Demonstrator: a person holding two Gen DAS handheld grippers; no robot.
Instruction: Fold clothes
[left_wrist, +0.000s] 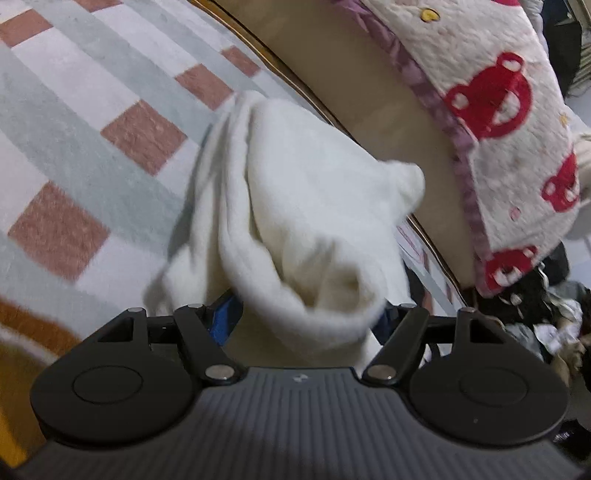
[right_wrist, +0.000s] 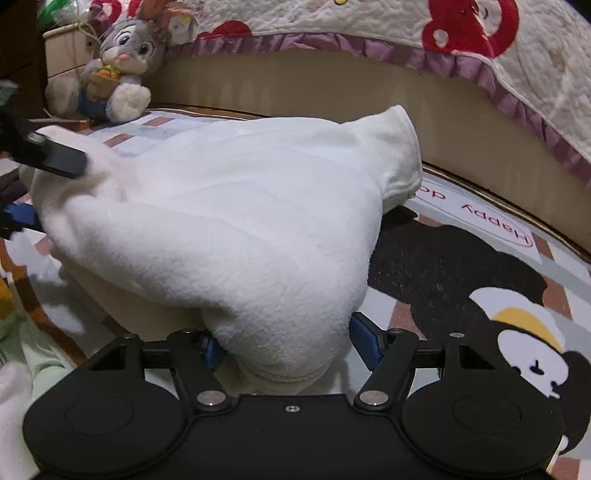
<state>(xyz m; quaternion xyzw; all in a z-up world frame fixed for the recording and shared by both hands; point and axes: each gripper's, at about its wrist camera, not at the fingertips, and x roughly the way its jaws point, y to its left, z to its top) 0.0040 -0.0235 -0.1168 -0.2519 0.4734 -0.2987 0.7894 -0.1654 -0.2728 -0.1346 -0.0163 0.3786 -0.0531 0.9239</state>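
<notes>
Through my left wrist camera, the left gripper (left_wrist: 303, 314) is clenched on a bunched end of the white fleece garment (left_wrist: 295, 206), hanging over the checked rug (left_wrist: 92, 122). From my right wrist, the right gripper (right_wrist: 284, 345) pinches the opposite end, the fleece slung between both; uneven pulling could tug this thick, slippery bunch free

Both hand-held grippers (left_wrist: 306, 317) (right_wrist: 284, 343) clamped, cloth-filled.
</notes>
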